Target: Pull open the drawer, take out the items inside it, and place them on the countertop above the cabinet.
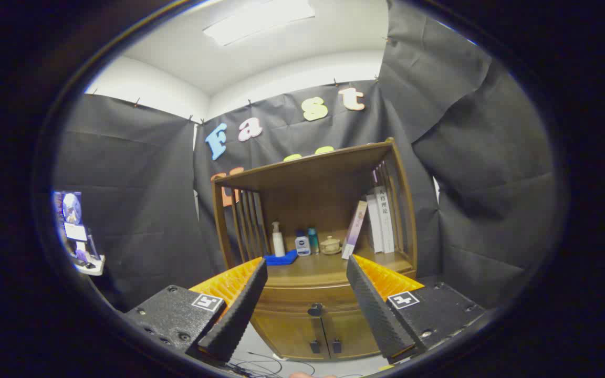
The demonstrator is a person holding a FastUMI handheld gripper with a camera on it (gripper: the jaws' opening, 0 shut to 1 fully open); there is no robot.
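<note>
The gripper is hovering with its jaws spread wide and holding nothing, a stance that is leaving room to close around a handle. Between the fingers, toward 6 o'clock, the drawer is sitting shut in the wooden cabinet, its dark knob facing the camera; the items inside are hidden. Below it, two small door pulls are showing. Beyond the fingertips, the countertop is waiting as the drop zone, already carrying a blue cloth at 10 o'clock, bottles, a small pot and leaning books at 1 o'clock. Judged stage: approaching, drawer not yet pulled.
</note>
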